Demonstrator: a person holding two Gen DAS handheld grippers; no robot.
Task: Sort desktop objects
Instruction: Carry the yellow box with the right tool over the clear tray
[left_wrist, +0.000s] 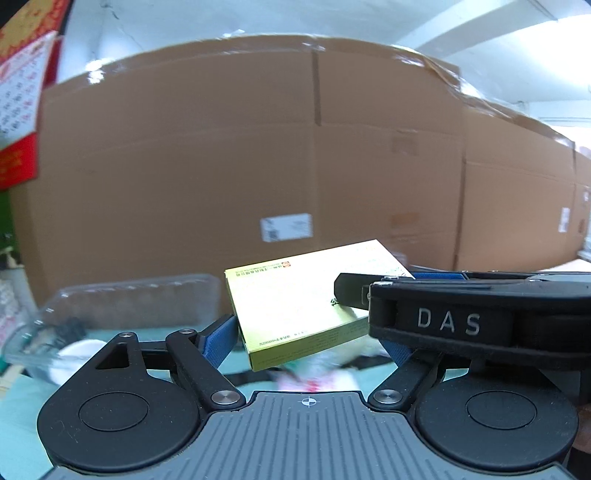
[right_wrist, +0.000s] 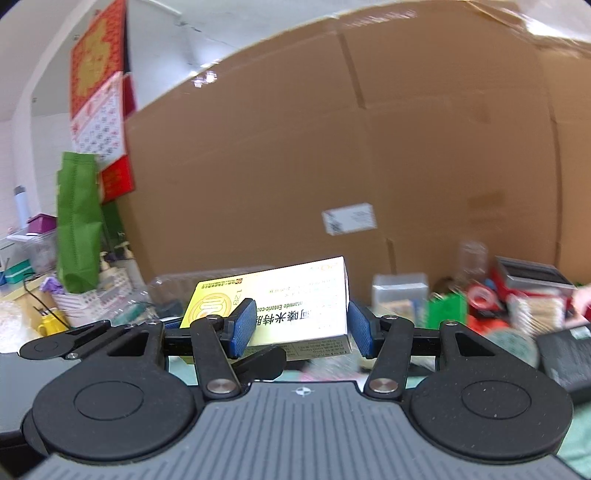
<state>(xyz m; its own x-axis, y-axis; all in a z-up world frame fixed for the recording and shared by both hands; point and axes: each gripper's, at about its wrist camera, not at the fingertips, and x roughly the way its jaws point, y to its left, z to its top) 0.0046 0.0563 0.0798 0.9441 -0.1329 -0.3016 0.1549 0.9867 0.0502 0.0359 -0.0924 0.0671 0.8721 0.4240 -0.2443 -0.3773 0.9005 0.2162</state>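
Right tool (right_wrist: 301, 328): blue pads closed on the sides of a yellow medicine box (right_wrist: 280, 310), held clear above the counter (left_wrist: 22, 406). Left tool (left_wrist: 310, 343): jaws wide, one blue pad touching the box's edge; whether it grips cannot be told. Behind: a clear plastic tray (left_wrist: 122, 302) and large cardboard cartons (left_wrist: 221, 166).
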